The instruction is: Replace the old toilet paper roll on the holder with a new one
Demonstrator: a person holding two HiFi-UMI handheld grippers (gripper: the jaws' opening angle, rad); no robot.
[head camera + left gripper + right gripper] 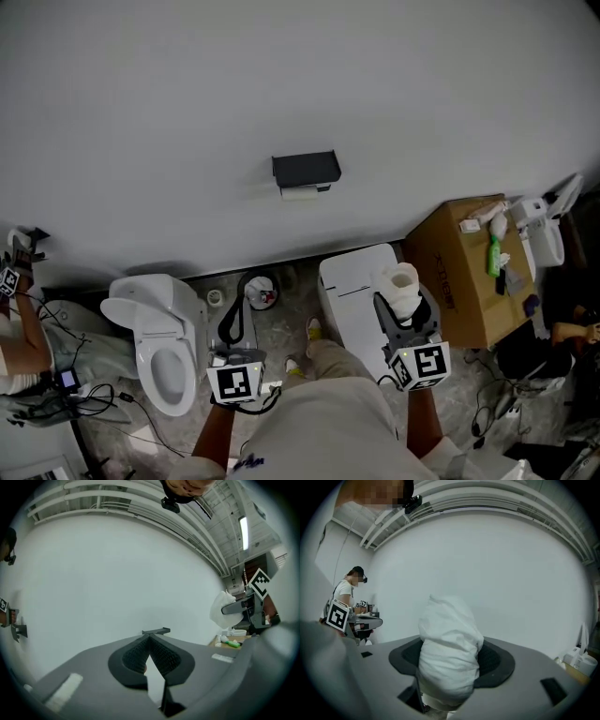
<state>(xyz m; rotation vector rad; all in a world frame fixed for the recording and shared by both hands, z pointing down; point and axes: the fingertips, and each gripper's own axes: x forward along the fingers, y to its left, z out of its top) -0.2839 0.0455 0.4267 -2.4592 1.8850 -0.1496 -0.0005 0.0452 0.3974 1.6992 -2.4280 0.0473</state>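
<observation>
A black toilet paper holder [306,169] is fixed to the white wall, with a bit of white paper [300,192] showing under it. My right gripper [405,307] is shut on a white toilet paper roll [403,284], held upright above a white unit. In the right gripper view the roll [450,648] fills the gap between the jaws of the right gripper [452,660]. My left gripper [232,330] is shut and holds nothing. In the left gripper view, the left gripper [149,643] points level at the holder [156,631], which is still far off.
A white toilet [155,342] stands at the lower left, a white unit [352,286] in the middle, and a cardboard box [469,272] with small items on the right. Cables lie on the floor at the left. Another person [347,595] stands at a table far left.
</observation>
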